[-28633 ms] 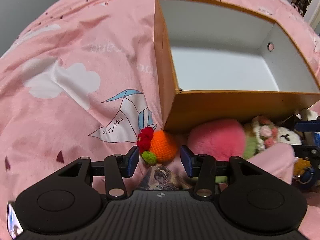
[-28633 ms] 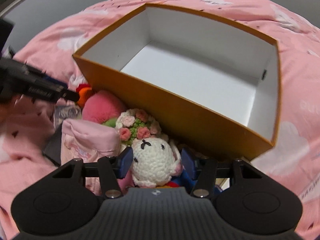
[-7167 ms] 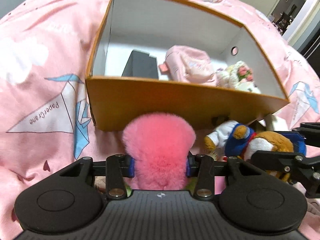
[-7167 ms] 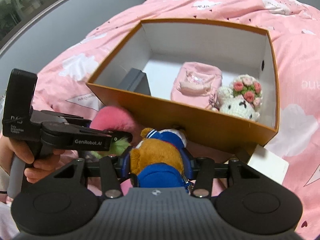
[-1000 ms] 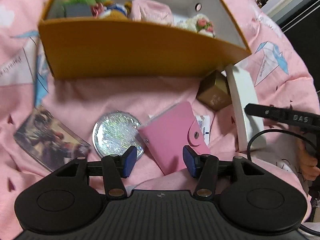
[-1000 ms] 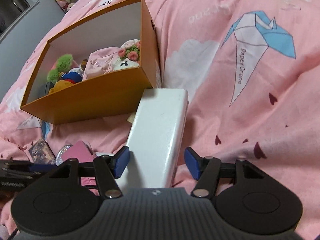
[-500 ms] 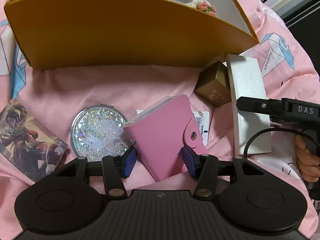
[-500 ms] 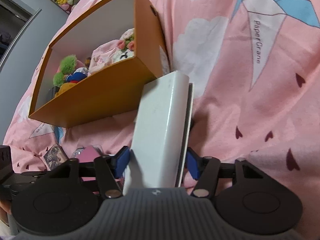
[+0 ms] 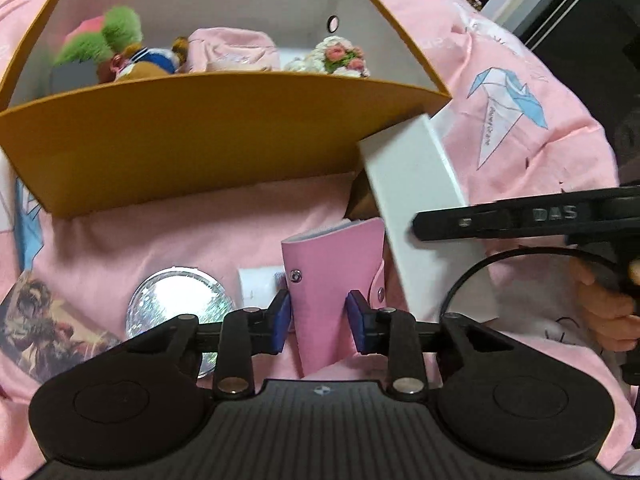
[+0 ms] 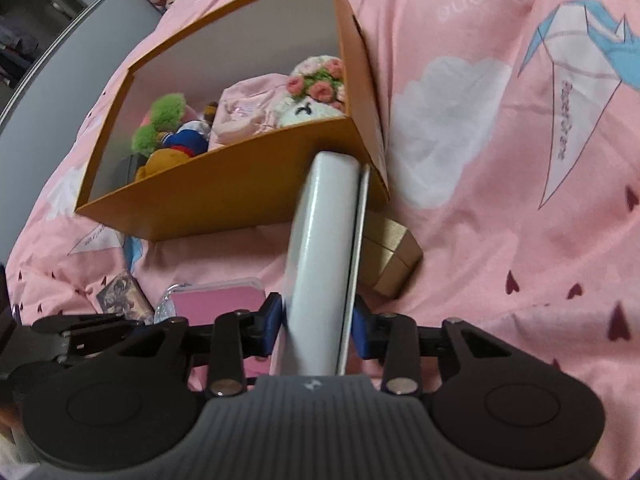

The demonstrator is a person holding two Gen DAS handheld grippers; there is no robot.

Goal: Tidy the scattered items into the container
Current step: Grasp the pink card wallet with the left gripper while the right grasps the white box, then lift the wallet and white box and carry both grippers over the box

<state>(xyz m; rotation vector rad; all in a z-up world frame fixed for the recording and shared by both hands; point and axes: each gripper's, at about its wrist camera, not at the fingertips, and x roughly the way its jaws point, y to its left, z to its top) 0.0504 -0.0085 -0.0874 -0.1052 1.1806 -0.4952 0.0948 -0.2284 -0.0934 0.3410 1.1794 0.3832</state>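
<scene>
My left gripper [image 9: 319, 322] is shut on a pink card wallet [image 9: 334, 280] and holds it upright just above the bedspread. My right gripper [image 10: 318, 326] is shut on a long white box [image 10: 326, 252], tilted on edge; it also shows in the left wrist view [image 9: 416, 200]. The orange box [image 9: 192, 136] stands beyond both, open at the top, and holds a green and pink plush [image 9: 108, 38], a bear plush [image 9: 148, 66], a pink pouch [image 9: 236, 54] and a crochet bunny with flowers [image 9: 340, 56].
On the pink bedspread lie a glitter compact mirror [image 9: 180, 300], a picture card [image 9: 44, 332], a white card [image 9: 258, 286] and a small gold box [image 10: 390, 258]. The right gripper's body [image 9: 532, 220] crosses the right of the left wrist view.
My left gripper has shut on the pink wallet and lifted it upright. My right gripper has shut on the white box and raised it on edge.
</scene>
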